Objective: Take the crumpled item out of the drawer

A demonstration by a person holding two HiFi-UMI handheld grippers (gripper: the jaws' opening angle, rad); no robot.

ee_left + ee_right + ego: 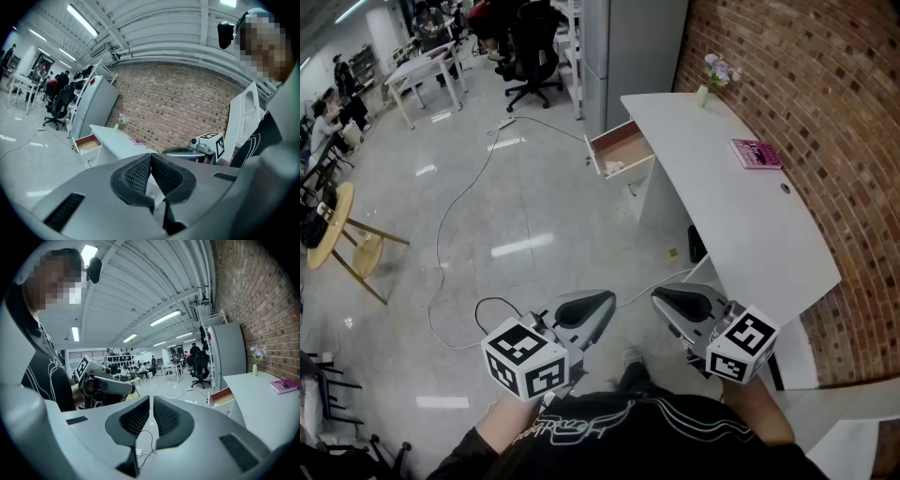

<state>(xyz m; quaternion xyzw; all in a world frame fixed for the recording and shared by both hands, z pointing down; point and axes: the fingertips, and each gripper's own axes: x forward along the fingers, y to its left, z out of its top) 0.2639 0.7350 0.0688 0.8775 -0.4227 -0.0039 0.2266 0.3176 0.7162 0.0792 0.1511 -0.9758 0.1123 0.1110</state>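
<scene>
The open wooden drawer [620, 150] juts out from the far end of the white desk [741, 216], and a small pale crumpled item [614, 168] lies at its front. Both grippers hover close to my body, far from the drawer. My left gripper [607, 301] is shut with nothing between its pads. My right gripper [659, 298] is beside it, also shut and empty. The drawer [87, 143] appears small and distant in the left gripper view, and the drawer [221, 395] shows to the right in the right gripper view.
A pink book [756, 153] and a small flower vase [711, 81] sit on the desk along the brick wall. A grey cabinet [633, 47] stands behind the drawer. A cable [455, 211] trails over the floor. A wooden stool [342, 239] is at left.
</scene>
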